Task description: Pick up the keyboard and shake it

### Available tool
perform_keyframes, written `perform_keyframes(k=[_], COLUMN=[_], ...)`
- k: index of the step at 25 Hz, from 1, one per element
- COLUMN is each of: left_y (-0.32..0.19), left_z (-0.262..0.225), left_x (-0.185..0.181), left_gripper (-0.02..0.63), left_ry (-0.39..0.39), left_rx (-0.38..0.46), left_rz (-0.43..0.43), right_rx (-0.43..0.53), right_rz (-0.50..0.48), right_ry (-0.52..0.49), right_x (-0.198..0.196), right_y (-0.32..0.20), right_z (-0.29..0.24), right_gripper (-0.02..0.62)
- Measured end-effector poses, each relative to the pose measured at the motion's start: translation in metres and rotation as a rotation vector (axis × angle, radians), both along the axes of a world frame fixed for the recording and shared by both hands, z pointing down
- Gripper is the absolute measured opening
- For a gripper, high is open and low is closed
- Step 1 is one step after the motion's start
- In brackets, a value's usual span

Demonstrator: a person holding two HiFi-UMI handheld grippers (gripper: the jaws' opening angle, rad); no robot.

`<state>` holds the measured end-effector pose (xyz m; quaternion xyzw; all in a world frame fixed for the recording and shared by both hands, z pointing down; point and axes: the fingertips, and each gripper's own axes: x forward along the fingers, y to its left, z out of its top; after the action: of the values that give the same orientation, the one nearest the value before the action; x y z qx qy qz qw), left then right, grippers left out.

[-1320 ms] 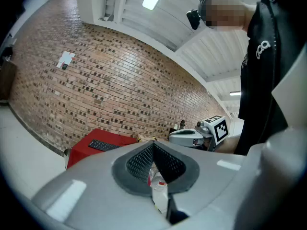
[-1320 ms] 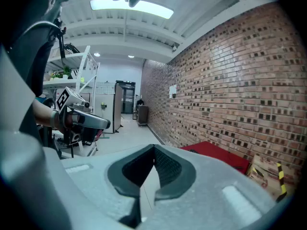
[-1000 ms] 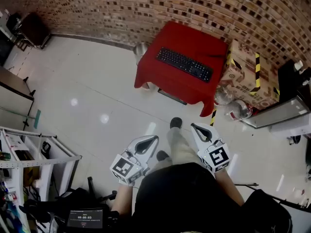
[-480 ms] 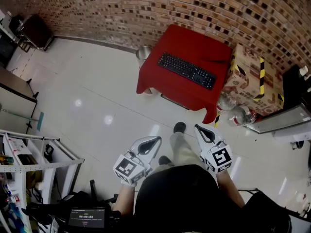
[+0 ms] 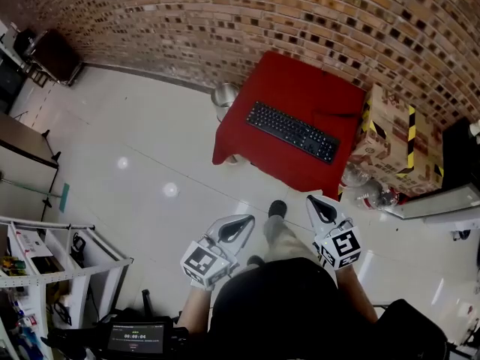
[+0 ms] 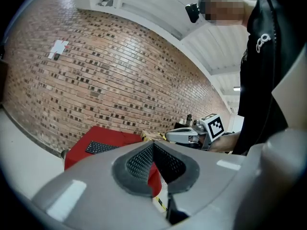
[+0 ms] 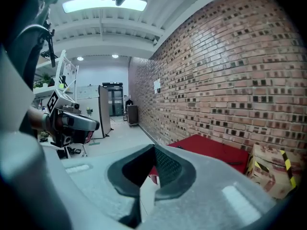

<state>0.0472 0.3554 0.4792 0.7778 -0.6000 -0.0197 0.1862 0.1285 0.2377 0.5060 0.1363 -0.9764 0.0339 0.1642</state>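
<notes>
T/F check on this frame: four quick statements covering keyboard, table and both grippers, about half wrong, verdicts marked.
1. The keyboard lies on the red table. True.
2. The left gripper is shut on the keyboard. False: it is shut on nothing, above the floor, well short of the table.
3. The right gripper has its jaws wide apart. False: they are together, with nothing between them.
4. A cardboard box with yellow-black tape stands beside the table. True.
</notes>
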Motion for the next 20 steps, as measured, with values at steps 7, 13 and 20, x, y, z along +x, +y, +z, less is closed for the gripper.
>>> perform_keyframes(k=[7,13,20], left_y=[-0.06,-0.11,-0.179], left_z=[0.006,0.018,0.029], left_x=[-0.036,-0.061,-0.073], left_gripper=[0.015,0.015,0.015], left_ry=[0.007,0.008,0.003], left_rx=[-0.029,-0.095,-0.119], left_rz=[-0.026,-0.012,0.009], right_rx=[-0.038,-0.089,-0.146], right_rz=[-0.014,0.002,0.052], right_ry=[0.022,0.048,0.059], right_x=[-0.036,-0.051,-0.045], right_y=[-0.061,-0.12,-0.189], right_z=[0.013,0.031,0.048], right_gripper=[-0.009,-0.009,-0.009])
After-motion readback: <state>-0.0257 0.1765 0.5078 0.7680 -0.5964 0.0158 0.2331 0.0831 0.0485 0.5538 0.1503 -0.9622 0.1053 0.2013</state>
